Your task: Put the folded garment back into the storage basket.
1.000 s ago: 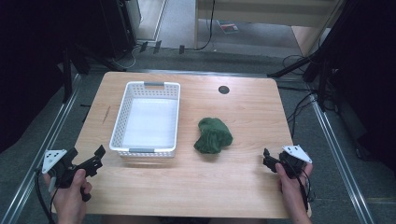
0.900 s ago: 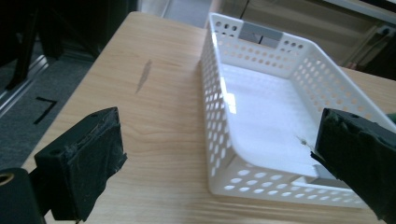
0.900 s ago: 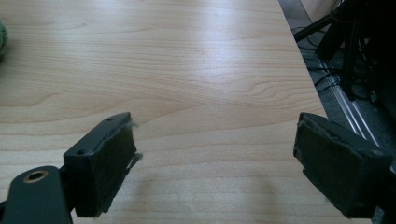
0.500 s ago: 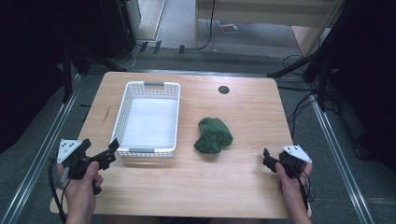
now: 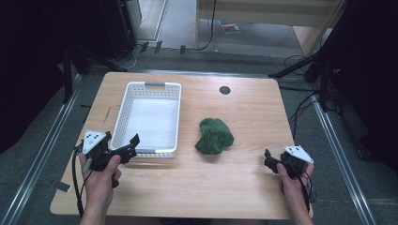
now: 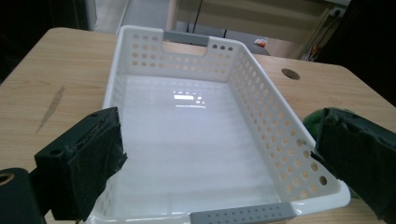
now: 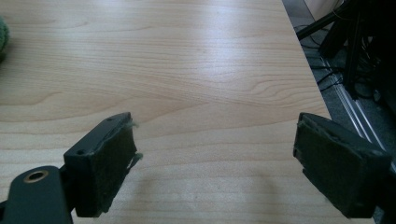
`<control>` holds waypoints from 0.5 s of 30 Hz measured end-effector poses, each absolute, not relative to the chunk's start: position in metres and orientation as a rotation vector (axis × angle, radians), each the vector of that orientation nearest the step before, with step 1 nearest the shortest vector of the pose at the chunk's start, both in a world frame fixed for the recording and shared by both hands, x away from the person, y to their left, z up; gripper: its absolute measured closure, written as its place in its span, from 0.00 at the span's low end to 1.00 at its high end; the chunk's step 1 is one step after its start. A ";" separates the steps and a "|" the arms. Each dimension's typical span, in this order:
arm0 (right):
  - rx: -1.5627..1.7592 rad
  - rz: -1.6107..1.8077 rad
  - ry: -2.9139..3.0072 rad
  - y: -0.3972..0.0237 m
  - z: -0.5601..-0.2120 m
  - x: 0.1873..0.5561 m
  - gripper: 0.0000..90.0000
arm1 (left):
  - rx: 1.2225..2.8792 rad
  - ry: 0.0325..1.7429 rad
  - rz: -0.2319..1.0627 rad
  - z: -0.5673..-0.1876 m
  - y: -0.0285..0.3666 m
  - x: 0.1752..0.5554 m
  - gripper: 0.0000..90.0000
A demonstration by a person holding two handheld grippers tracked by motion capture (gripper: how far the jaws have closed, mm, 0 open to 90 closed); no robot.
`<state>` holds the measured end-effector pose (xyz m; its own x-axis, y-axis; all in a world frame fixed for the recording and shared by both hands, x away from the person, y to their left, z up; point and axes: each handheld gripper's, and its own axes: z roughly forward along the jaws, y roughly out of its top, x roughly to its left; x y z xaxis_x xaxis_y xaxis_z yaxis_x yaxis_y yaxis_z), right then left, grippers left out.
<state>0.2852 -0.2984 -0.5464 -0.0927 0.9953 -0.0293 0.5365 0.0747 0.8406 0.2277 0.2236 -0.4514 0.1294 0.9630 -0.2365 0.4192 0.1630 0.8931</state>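
A white perforated basket point(image 5: 123, 112) with grey handles lies empty on the left half of the wooden table. A crumpled green cloth point(image 5: 214, 136) sits on the wood just right of it. My left gripper point(image 5: 133, 145) is open at the basket's near-left corner, jaws pointing over its near rim. In the left gripper view the basket point(image 6: 271, 107) lies between the spread jaws of the left gripper point(image 6: 219, 126), and the cloth point(image 6: 312, 122) peeks out behind the right jaw. My right gripper point(image 5: 267, 160) is open near the table's front right, over bare wood point(image 7: 215, 135).
A round dark grommet point(image 5: 225, 90) sits at the back of the table point(image 5: 244, 187). A faint dark streak point(image 5: 108, 115) marks the wood left of the basket. Metal rails, cables and dark stands surround the table on the floor.
My left gripper has moved right and forward, from the table's front-left edge up to the basket's near-left corner. The right gripper, the cloth and the basket have stayed put.
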 end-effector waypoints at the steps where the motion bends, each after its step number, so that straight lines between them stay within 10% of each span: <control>1: 1.535 0.903 1.707 -0.298 -0.546 0.285 0.15 | 1.426 1.449 0.697 -0.451 0.221 0.229 0.02; 15: 1.539 0.903 1.705 -0.299 -0.546 0.285 0.15 | 1.482 1.404 0.656 -0.449 0.184 0.245 0.02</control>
